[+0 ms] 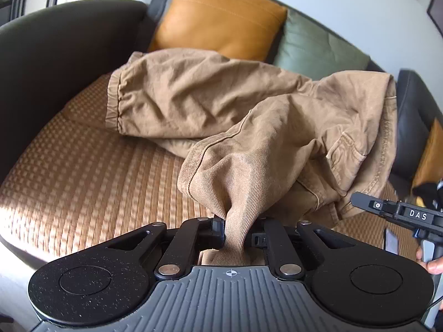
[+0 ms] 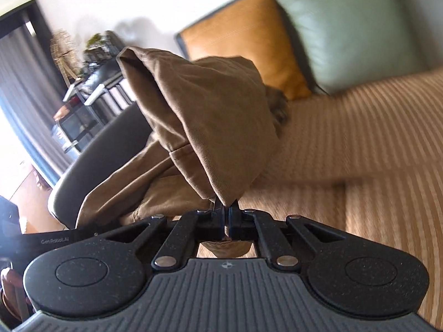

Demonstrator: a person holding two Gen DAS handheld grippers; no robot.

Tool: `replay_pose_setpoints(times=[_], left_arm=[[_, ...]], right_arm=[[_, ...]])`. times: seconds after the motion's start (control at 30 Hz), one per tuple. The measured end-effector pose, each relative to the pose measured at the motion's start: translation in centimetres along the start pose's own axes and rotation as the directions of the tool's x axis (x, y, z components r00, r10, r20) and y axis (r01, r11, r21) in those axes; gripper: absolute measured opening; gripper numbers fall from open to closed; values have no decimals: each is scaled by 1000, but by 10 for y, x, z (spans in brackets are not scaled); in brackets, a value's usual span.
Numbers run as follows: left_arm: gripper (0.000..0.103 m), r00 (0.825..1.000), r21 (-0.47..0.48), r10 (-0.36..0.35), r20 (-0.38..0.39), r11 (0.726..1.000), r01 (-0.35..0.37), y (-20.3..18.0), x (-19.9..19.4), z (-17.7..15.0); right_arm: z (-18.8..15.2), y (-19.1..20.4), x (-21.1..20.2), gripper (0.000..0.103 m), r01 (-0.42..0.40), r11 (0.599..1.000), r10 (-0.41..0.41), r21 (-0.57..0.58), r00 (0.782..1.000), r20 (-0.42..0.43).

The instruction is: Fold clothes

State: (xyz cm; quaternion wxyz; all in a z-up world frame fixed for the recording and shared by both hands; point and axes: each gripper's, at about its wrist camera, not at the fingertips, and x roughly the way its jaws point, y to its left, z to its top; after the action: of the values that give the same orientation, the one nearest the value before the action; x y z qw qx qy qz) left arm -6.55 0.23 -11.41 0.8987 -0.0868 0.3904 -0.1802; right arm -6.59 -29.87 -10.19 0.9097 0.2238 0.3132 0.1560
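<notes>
Tan trousers (image 1: 210,105) lie crumpled across the woven seat mat (image 1: 83,171) of a sofa. My left gripper (image 1: 237,231) is shut on a bunched fold of the trousers, which rises in a peak from its jaws. At the right edge of the left wrist view the right gripper (image 1: 360,197) shows from the side, held by a hand (image 1: 432,262). In the right wrist view my right gripper (image 2: 227,215) is shut on a thin edge of the trousers (image 2: 205,127), and the cloth stands up in a hood over the fingers.
An orange cushion (image 1: 221,19) and a green cushion (image 1: 318,47) lean on the sofa back. A dark padded armrest (image 1: 55,47) bounds the seat on the left. In the right wrist view a shelf unit (image 2: 83,110) and curtains stand beyond the armrest (image 2: 91,171).
</notes>
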Motion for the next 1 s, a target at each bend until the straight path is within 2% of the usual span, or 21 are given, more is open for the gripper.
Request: replay_pose_setpoints(times=[0.13,0.3,0.47,0.53,0.57,0.63,0.73,0.8,0.87,0.9,1.0], left_arm=[[3,998,79,8,-60,997,-3,-15,11,-25],[3,990,66,15,-143,998,-6,-13,35,-53],[10,990,14,9,-143,1000,-8,1,43,-58],[37,992,14,24,-123,1000,-22,0,33,-55],[44,993,15,31,-113,999,-30,0,28,-54],[51,995,14,44,-94,999,-43,-1,17,-50],[59,996,10,58,-70,998,-57,1,0,-40],[69,998,8,51,-40,999,-51,1,-17,-32],[73,998,25,55,15,998,-55,-1,-32,-21],[79,997,35,57,44,998,-59,-2,-40,-15],[87,984,71,93,154,992,-105,-10,-53,10]], right_arm=[[-37,-18,-6,3,71,995,-69,65,997,-38],[-72,-40,-4,3,134,981,-126,138,990,-66],[-80,-51,-3,6,147,973,-136,176,988,-75],[-79,-49,-8,22,163,974,-154,158,986,-66],[-78,-48,-13,25,177,973,-170,145,984,-58],[-74,-44,-26,29,203,973,-201,113,979,-33],[-65,-39,-49,46,236,969,-238,80,971,18],[-56,-36,-65,49,251,965,-255,68,965,58],[-46,-36,-78,52,256,965,-261,59,960,96],[-41,-35,-82,55,252,966,-257,56,960,113],[-28,-30,-86,57,226,973,-230,43,962,145]])
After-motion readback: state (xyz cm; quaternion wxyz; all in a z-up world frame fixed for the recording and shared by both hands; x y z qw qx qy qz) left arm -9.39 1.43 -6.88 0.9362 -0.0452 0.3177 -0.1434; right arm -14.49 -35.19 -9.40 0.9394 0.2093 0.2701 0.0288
